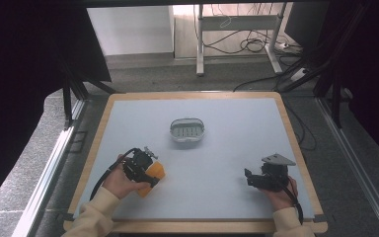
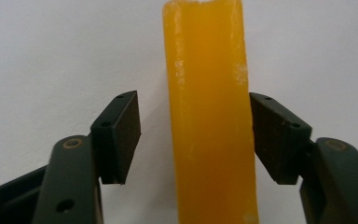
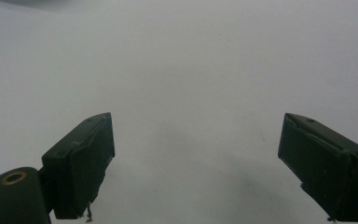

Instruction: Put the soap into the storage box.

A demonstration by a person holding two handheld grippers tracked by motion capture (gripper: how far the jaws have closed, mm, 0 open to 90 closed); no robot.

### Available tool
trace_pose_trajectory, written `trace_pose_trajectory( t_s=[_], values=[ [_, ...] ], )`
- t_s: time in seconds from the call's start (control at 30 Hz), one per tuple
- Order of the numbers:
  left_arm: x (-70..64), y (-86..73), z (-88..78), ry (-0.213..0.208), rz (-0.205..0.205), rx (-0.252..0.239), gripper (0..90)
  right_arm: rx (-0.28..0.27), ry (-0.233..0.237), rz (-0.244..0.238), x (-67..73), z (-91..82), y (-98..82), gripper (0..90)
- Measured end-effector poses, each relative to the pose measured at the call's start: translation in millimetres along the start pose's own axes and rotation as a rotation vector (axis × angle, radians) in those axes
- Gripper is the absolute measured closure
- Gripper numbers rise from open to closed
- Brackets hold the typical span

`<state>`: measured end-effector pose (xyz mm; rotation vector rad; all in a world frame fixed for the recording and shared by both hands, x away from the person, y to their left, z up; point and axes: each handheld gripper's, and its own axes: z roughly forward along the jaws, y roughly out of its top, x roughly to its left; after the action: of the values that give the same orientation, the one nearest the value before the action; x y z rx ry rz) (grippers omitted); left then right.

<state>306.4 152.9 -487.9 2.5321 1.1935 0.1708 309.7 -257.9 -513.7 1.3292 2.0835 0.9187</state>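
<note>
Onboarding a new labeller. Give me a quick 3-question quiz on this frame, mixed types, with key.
1. True or false: the left gripper has both jaws pressed against the orange block.
2. What sits on the table farther from the person than both grippers?
A. a small white oval basket
B. a blue mug
C. a folded cloth
3. Fill in: the right gripper has its jaws ____ with nothing between them.

Key
1. False. In the left gripper view the block stands between the jaws; the right jaw is at or near its side, and a gap shows at the left jaw.
2. A, the basket.
3. open
</note>
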Motion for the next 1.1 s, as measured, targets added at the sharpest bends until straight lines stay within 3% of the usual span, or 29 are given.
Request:
trace_pose_trajectory(
  t_s=[0.17,0.27,0.5,1.1],
  values=[
    [-1.4,2.9,7.8,-0.005,-0.002,0.05,50.8,0.002,-0.001,0.003,-0.4,0.3,-0.1,11.0],
    [-1.9,4.1,10.2,-0.015,-0.014,0.056,59.8,0.007,-0.003,0.001,-0.5,0.7,-0.4,11.0],
    [-2.9,6.0,8.6,-0.006,-0.017,0.062,61.5,0.008,-0.008,0.001,-1.1,0.4,-0.3,11.0],
    [-1.5,10.2,-31.4,-0.042,0.042,-0.055,61.6,0.009,-0.02,0.003,-2.5,0.0,-0.5,11.2]
  ],
)
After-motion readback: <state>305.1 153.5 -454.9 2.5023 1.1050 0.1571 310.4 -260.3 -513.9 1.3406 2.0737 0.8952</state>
